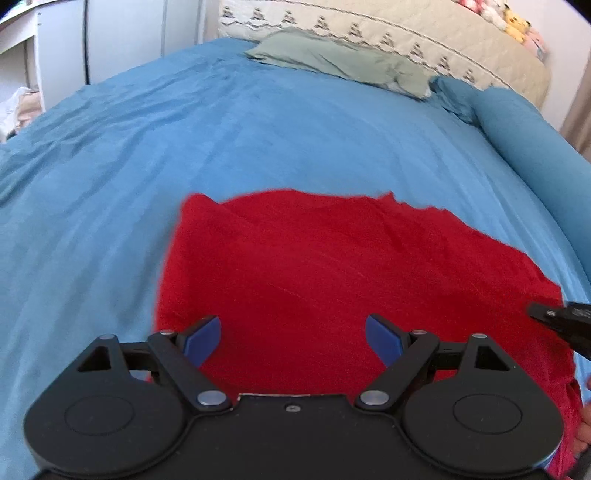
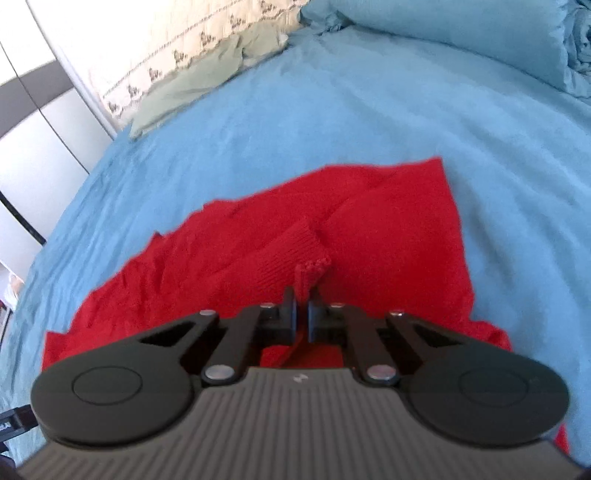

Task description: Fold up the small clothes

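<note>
Red sweater [image 1: 332,280]: one knitted garment, lying spread on the blue bedsheet [image 1: 258,129], and everything else is placed from it here. The left gripper [image 1: 291,341] hangs over the sweater's near edge with its two blue-padded fingers [image 1: 205,341] spread wide and nothing between them. The right gripper [image 2: 302,314] has its jaws pressed together on the ribbed cuff [image 2: 310,269] of one sleeve, which stands up out of the pinch above the rest of the cloth.

Only the right wrist view shows that sleeve: it runs as a raised ridge across the sweater [image 2: 388,229] from the left side towards the pinched cuff. In the left wrist view the cloth reads as a mostly flat sheet with low creases, and the right gripper [image 1: 561,325] shows only as a dark tip at the sweater's right edge. That view alone also shows a row of plush toys [image 1: 498,18] far beyond the sweater, along the top of the cream quilted headboard [image 1: 406,37].

One green pillow [image 1: 332,59] lies well beyond the sweater against the headboard, seen in both views. The blue bolster [image 1: 524,133] beyond the sweater to its right shows in the left view; the right view shows bunched blue bedding [image 2: 480,33] there, too blurred to count.
</note>
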Demonstrator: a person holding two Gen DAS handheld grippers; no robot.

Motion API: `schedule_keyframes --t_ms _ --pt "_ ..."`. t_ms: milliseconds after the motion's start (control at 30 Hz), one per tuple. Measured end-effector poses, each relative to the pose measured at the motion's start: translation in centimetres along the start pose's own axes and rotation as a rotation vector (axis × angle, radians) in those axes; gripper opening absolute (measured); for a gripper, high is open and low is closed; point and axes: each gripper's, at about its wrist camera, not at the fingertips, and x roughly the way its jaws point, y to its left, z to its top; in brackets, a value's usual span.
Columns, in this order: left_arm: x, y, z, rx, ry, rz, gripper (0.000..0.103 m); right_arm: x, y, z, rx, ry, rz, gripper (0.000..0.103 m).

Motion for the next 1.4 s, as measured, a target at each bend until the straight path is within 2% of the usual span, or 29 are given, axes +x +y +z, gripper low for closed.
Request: schedule_keyframes --t_ms 167,267,367,467,567,633,667,700,733,767,800,867,900,933,1000,1033,1067,1100,1167,1233,1300,1400 --pt "0.1 1.9 1.7 -0.048 -0.021 0.022 0.089 -3.6 -0.4 0.9 -0.076 -0.094 -0.034 0.020" --pt "0.9 2.5 2.3 -0.046 -0.020 0.028 0.089 -3.5 -1.1 0.7 -0.111 -0.096 -0.069 0.020" --pt "1.3 3.0 2.4 -0.052 -0.010 0.047 0.089 -3.2 -2.1 0.7 -0.071 -0.110 -0.093 0.020" --pt "0.2 4.4 1.2 -0.095 0.003 0.045 0.089 -2.7 -2.2 0.7 -0.069 -0.108 -0.103 0.020" --pt "-1.0 6.0 -1.0 -0.121 0.043 0.075 0.089 -2.4 -1.8 0.8 -0.102 -0.105 -0.110 0.021" --pt "-1.1 6.9 -2.4 -0.141 0.070 0.082 0.088 -2.0 -1.7 0.9 -0.121 -0.079 -0.141 0.023" --pt "-1.1 7.2 -2.8 -0.144 0.079 0.081 0.086 -2.0 -1.5 1.0 -0.129 -0.077 -0.175 0.031" --pt "-1.0 7.4 -3.0 -0.142 0.081 0.086 0.082 -2.3 -1.2 1.0 -0.142 -0.086 -0.208 0.051" --pt "-1.0 7.4 -3.0 -0.137 0.074 0.090 0.080 -2.9 -0.8 1.0 -0.166 -0.111 -0.225 0.062" --pt "-1.0 7.4 -2.9 -0.132 0.063 0.093 0.077 -3.8 -0.2 1.1 -0.200 -0.155 -0.222 0.078" --pt "-1.0 7.3 -2.7 -0.129 0.055 0.094 0.074 -4.7 0.7 1.1 -0.246 -0.196 -0.203 0.088" --pt "-1.1 7.1 -2.2 -0.119 0.034 0.080 0.069 -5.5 2.7 1.3 -0.335 -0.214 -0.153 0.090" --pt "-1.0 6.9 -2.1 -0.098 0.029 0.073 0.065 -5.5 4.1 1.4 -0.378 -0.193 -0.102 0.090" --pt "-0.9 6.6 -2.0 -0.065 0.031 0.072 0.062 -5.2 5.2 1.6 -0.399 -0.160 -0.044 0.090" --pt "-0.2 5.7 -1.7 0.016 0.040 0.082 0.047 -4.1 7.7 1.5 -0.416 -0.077 0.085 0.090" --pt "0.0 5.4 -1.7 0.044 0.044 0.078 0.044 -3.4 9.1 1.2 -0.430 -0.040 0.148 0.090" --pt "0.1 5.2 -1.6 0.059 0.049 0.064 0.035 -2.6 10.6 0.9 -0.451 0.007 0.196 0.090" --pt "0.2 5.1 -1.6 0.071 0.053 0.046 0.022 -1.3 12.4 0.2 -0.482 0.064 0.238 0.087" --pt "0.3 5.0 -1.7 0.096 0.054 0.026 0.007 0.9 15.4 -1.1 -0.529 0.133 0.309 0.086" --pt "0.6 5.5 -1.9 0.096 0.060 0.038 0.006 2.8 17.9 -2.4 -0.549 0.186 0.363 0.078" --pt "0.7 6.8 -2.1 0.024 0.072 0.033 0.005 4.8 19.8 -3.6 -0.555 0.230 0.391 0.073" --pt "0.5 7.7 -2.5 -0.025 0.074 0.040 0.006 7.3 21.4 -4.9 -0.571 0.274 0.371 0.066"
